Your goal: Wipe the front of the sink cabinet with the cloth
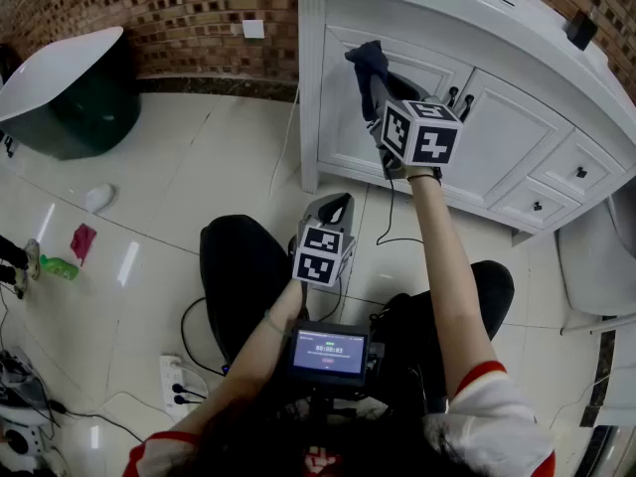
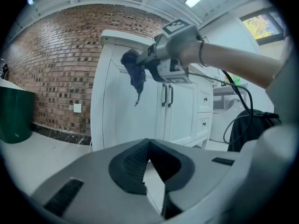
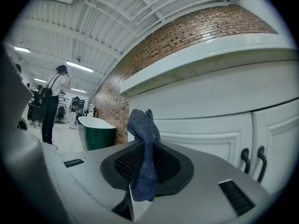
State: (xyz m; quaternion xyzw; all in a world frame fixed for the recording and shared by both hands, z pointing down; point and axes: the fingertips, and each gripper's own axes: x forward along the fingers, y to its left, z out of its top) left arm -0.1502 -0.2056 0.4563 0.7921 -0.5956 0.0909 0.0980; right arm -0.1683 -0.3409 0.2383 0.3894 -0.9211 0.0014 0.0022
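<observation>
— Right gripper (image 3: 145, 169): what is it doing?
— It is clenching the cloth (image 3: 143, 143), a dark blue one. The jaws are pressing together on its middle, with one end sticking up above them and the other hanging below.
— And where is the cloth sitting against the sink cabinet (image 1: 517, 132)?
— The person's arm (image 1: 452, 266) is reaching up and forward, holding it high on the left door, near the upper corner of the panel. Whether the fabric is actually touching the white front, I cannot tell; it is lying just before it. The two dark door handles (image 3: 252, 158) are showing off to that gripper's right.
— What about the left gripper (image 2: 148, 158)?
— It is hanging lower, near the person's knees (image 1: 238, 256), well apart from the cabinet and pointing toward it. Its jaws are meeting at the tips, pinching nothing.
— Anything else around?
— A green bathtub (image 1: 62, 97) is standing by the brick wall (image 1: 199, 13), off to the left.
</observation>
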